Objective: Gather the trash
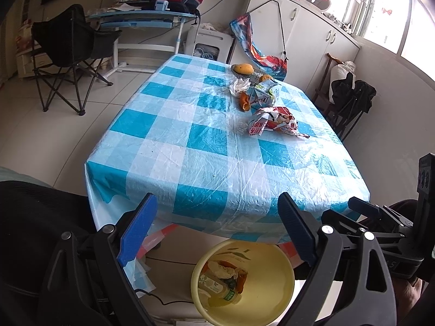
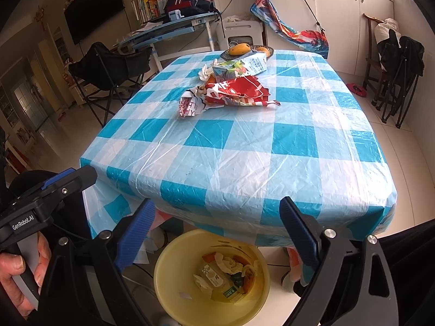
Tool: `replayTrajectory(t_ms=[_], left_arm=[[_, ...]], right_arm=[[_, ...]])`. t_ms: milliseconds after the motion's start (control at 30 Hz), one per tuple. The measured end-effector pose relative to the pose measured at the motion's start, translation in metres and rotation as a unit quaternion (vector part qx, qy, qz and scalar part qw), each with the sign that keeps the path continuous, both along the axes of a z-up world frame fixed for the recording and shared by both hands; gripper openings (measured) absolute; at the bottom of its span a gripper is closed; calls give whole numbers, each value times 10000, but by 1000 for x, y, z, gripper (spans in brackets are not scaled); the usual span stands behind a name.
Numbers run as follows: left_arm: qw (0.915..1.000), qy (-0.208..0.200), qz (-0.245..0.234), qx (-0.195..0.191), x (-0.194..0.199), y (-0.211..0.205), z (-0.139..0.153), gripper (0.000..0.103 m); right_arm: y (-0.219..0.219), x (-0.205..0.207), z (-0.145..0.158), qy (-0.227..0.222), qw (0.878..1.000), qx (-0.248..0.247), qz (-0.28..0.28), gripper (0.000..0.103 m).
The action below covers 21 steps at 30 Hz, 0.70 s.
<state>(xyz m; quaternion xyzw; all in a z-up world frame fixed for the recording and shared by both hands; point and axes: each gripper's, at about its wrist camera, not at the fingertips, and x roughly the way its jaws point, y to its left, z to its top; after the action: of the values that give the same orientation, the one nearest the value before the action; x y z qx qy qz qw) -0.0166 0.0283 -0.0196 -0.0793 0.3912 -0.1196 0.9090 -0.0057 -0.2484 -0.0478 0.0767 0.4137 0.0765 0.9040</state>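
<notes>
A yellow trash bin (image 1: pixel 282 277) (image 2: pixel 174 285) stands on the floor below the table's near edge, holding a plastic bottle (image 1: pixel 217 288), tissue and peel. On the blue-checked table (image 1: pixel 206 141) (image 2: pixel 244 146) lie a crumpled red-and-white wrapper (image 1: pixel 274 122) (image 2: pixel 231 93), a drink carton (image 1: pixel 263 93) (image 2: pixel 242 66), a white tissue (image 1: pixel 239 85) (image 2: pixel 204 72) and an orange peel (image 1: pixel 244 102). My left gripper (image 1: pixel 217 226) and right gripper (image 2: pixel 217 231) are both open and empty, held above the bin, well short of the trash.
A plate with a mango (image 1: pixel 243 69) (image 2: pixel 239 49) sits at the table's far end. A black folding chair (image 1: pixel 68 54) stands at the left, a desk (image 1: pixel 141 19) behind, cabinets (image 1: pixel 312 35) and folded chairs (image 2: pixel 399 73) at the right.
</notes>
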Motion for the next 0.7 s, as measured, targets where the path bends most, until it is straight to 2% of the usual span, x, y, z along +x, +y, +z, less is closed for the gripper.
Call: replayTrajectory(t_ms=[700], left_arm=[[10000,-5,11,-15,0,0,0,87]], right_arm=[[-1,0,-2,50,10000,-71,-3,89]])
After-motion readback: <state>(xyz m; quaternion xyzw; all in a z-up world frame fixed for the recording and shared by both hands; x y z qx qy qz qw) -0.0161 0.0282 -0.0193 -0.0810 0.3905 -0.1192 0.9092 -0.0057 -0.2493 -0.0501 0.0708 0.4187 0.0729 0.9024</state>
